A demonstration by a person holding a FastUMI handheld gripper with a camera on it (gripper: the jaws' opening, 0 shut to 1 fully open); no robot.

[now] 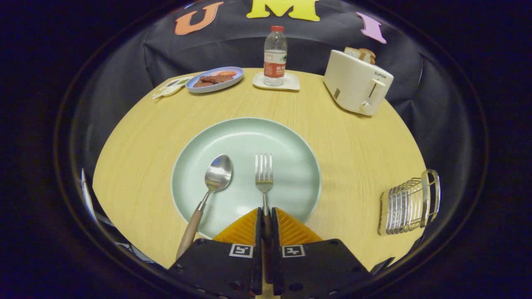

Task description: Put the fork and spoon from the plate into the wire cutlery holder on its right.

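Wooden counter [137,166] carries your plate [291,145]; your tongs [266,216] are clamped on the fork [264,174] handle, spoon [216,178] alongside.

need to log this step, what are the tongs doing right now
Tongs: closed on the wooden handle of the silver metal fork, whose tines lie on the round pale green plate.

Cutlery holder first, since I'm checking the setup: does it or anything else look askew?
Yes: the wire cutlery holder right of the plate seems tipped on its side. Otherwise tidy: gripper shut on the fork, spoon lying on the plate.
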